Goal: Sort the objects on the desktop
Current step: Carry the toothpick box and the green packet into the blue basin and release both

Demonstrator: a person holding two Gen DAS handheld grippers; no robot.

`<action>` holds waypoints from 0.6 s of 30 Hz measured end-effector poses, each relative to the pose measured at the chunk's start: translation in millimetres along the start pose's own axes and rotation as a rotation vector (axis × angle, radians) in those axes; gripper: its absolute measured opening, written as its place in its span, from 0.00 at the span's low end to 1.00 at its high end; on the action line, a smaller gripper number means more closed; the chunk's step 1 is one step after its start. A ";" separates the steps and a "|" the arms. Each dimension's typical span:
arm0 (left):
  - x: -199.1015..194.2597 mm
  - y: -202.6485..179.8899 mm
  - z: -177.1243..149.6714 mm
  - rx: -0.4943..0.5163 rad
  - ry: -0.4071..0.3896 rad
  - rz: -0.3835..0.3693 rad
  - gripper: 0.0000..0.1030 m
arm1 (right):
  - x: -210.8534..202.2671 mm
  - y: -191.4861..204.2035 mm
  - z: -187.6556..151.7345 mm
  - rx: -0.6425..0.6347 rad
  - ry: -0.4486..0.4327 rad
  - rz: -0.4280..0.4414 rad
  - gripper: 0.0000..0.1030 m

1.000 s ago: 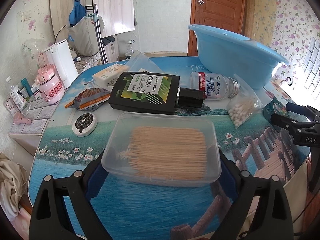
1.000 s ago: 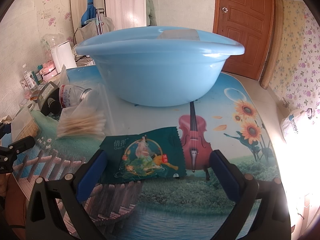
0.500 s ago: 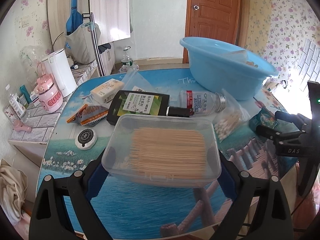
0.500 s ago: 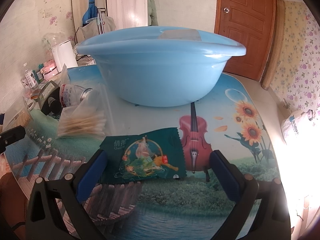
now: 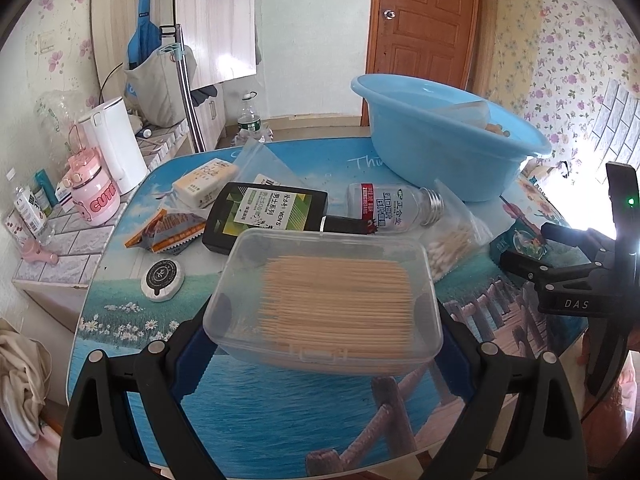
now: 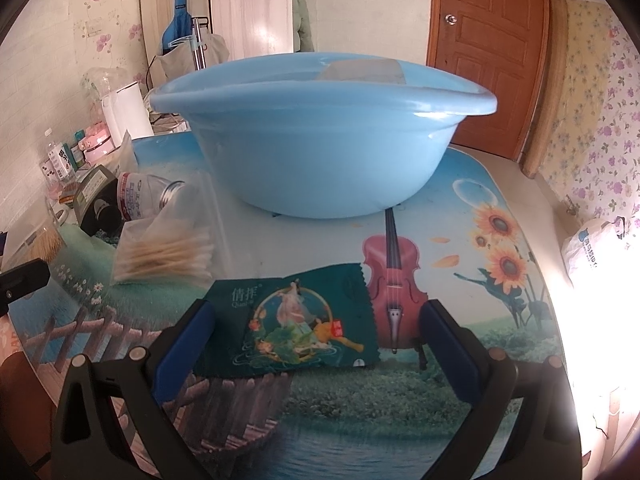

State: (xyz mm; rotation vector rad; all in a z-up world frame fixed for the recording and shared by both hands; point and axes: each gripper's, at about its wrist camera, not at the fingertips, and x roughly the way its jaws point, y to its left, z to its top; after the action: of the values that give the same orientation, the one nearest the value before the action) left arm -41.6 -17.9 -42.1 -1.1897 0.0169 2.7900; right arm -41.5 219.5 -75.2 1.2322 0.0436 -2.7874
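Observation:
My left gripper (image 5: 322, 344) is shut on a clear plastic box of toothpicks (image 5: 324, 300) and holds it up above the table. My right gripper (image 6: 316, 340) is open, low over the table, its fingers on either side of a dark green packet (image 6: 292, 324); it also shows in the left wrist view (image 5: 560, 276). A blue basin (image 6: 324, 148) stands behind the packet, with some things inside (image 5: 480, 116). A bag of cotton swabs (image 6: 164, 252) lies left of the packet.
On the table lie a clear bottle (image 5: 394, 210), a black box (image 5: 266, 216), a snack packet (image 5: 168, 230), a round tin (image 5: 162, 276) and a white pack (image 5: 204, 178). A kettle (image 5: 114, 148) and a pink cup (image 5: 92, 196) stand on a side shelf at left.
My left gripper has risen and drawn back with the toothpick box, so more of the table shows. My right gripper has stayed still around the green packet.

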 end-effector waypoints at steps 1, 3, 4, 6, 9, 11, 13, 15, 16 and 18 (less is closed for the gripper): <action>-0.7 -0.1 0.5 0.004 0.000 0.001 0.91 | -0.4 -1.1 1.4 -0.011 0.021 0.011 1.00; -2.4 0.1 2.1 0.013 -0.002 0.008 0.91 | -0.1 -4.1 4.9 -0.044 0.066 0.042 1.00; -3.5 0.7 3.4 0.013 -0.004 0.010 0.91 | 0.2 -5.5 5.9 -0.061 0.079 0.059 1.00; -5.7 1.9 5.4 0.003 -0.009 0.008 0.91 | -2.3 -9.0 4.8 -0.084 0.086 0.078 0.99; -7.5 2.9 8.8 -0.001 -0.015 0.005 0.91 | -14.6 -16.4 0.4 -0.075 0.042 0.092 0.51; -9.2 1.5 11.0 0.003 -0.023 0.005 0.91 | -19.1 -21.1 -0.2 -0.078 0.060 0.146 0.37; -10.3 0.8 13.3 0.003 -0.029 0.002 0.91 | -22.6 -26.6 -0.9 -0.076 0.081 0.203 0.16; -11.7 -0.6 15.8 0.003 -0.035 -0.002 0.91 | -29.3 -31.3 -2.6 -0.069 0.082 0.219 0.12; -13.0 -1.5 16.8 0.005 -0.040 -0.004 0.91 | -33.8 -32.4 -2.9 -0.076 0.078 0.226 0.11; -16.4 -3.0 18.9 0.008 -0.050 -0.007 0.91 | -46.2 -31.8 -2.9 -0.104 0.060 0.236 0.10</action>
State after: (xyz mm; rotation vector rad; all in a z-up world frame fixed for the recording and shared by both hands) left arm -43.6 -15.6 -17.2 -1.1162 0.0201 2.8094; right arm -11.6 254.8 -43.4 1.2103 0.0443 -2.5143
